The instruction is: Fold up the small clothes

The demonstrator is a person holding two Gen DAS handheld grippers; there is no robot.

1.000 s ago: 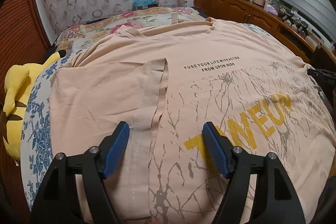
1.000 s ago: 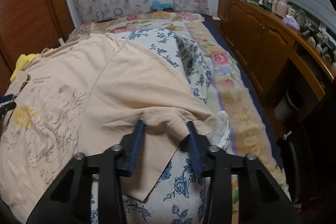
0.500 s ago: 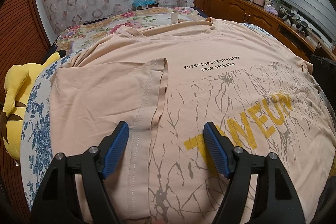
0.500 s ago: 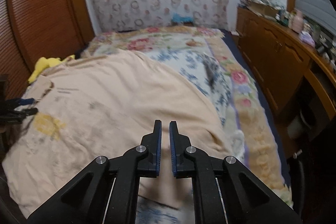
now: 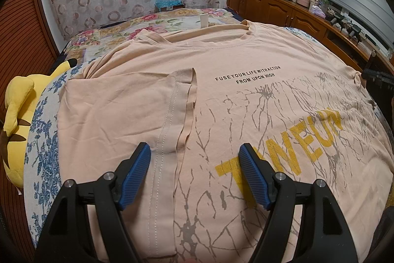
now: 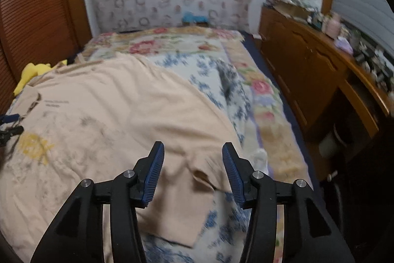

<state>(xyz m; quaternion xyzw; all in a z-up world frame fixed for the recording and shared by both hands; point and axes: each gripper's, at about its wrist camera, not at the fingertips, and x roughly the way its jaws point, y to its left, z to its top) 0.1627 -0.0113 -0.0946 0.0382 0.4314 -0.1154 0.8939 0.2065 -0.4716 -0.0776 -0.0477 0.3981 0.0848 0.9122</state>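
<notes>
Peach cotton is pretty much all that's seen from the left wrist view: a t-shirt [image 5: 246, 100] is spread print-side up across a bed covered in a blue floral sheet [image 5: 41, 139]. The left gripper [image 5: 194, 149] is held just above the shirt with its jaws spread wide and nothing between them. Directly ahead of its left finger [image 5: 135, 171], one sleeve [image 5: 138, 110] is folded inward over the chest, with its stitched hem lying between the two fingers. Yellow lettering [image 5: 290, 152] is found ahead and to the right of that gripper, and a small black line of text sits further ahead (something about "FUSE YOUR LIFE WITH ACTION"). Off to the far left, a yellow plush toy [image 5: 17, 115] is propped at the bed's edge.

From the right wrist view (blurry, so finer detail can't be made out), the right gripper [image 6: 193, 152] is also opened wide and empty. The other sleeve [image 6: 177, 208] is laid flat just ahead of and below its fingertips, sticking out onto the sheet. A wooden cabinet [image 6: 307, 70] is seen further off to its right.
</notes>
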